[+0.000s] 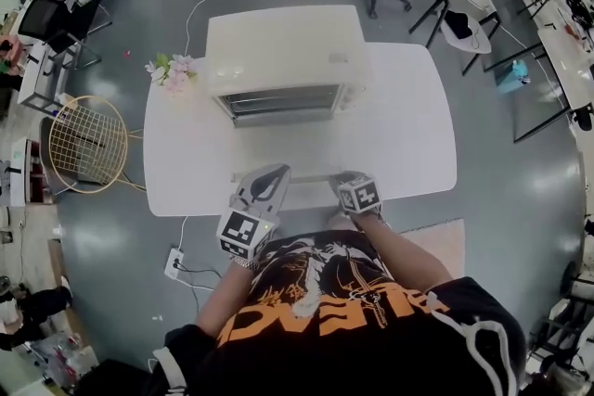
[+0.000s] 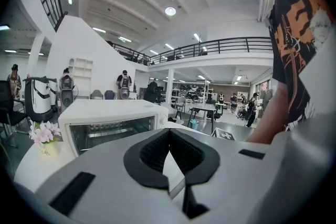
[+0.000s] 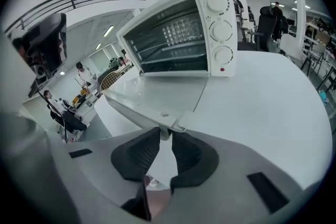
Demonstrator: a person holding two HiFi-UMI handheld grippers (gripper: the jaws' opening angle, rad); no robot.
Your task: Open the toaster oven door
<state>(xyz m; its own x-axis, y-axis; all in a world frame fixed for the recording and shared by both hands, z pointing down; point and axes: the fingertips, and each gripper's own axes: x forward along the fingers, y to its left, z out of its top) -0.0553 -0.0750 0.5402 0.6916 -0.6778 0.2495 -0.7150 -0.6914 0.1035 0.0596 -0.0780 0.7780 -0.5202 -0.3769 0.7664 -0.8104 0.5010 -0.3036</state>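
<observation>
The toaster oven [image 1: 283, 42] sits at the far middle of the white desk [image 1: 408, 125], and its glass door [image 3: 163, 94] already lies swung down flat toward the person, leaving the wire rack inside open to view. The opening step therefore looks all but complete. The right gripper [image 3: 165, 135] has its fingers drawn narrow around the door handle [image 3: 176, 126] at the door's near edge, with the handle's end seated between the tips. The left gripper [image 2: 168, 134] rests just beside the handle's other end; its fingers meet at the tips and clamp nothing that can be made out, only a pale strip showing through the gap behind them. What remains is probably to part the right fingers and draw both grippers back toward the person, low and straight, so that the door is neither lifted nor knocked on the way out. By count there is one oven with one door and one handle, three round knobs [image 3: 217, 29] stacked down its control panel above one small red lamp [image 3: 221, 69], one bunch of pink flowers [image 1: 172, 71] at the desk's far left corner, and two grippers.
</observation>
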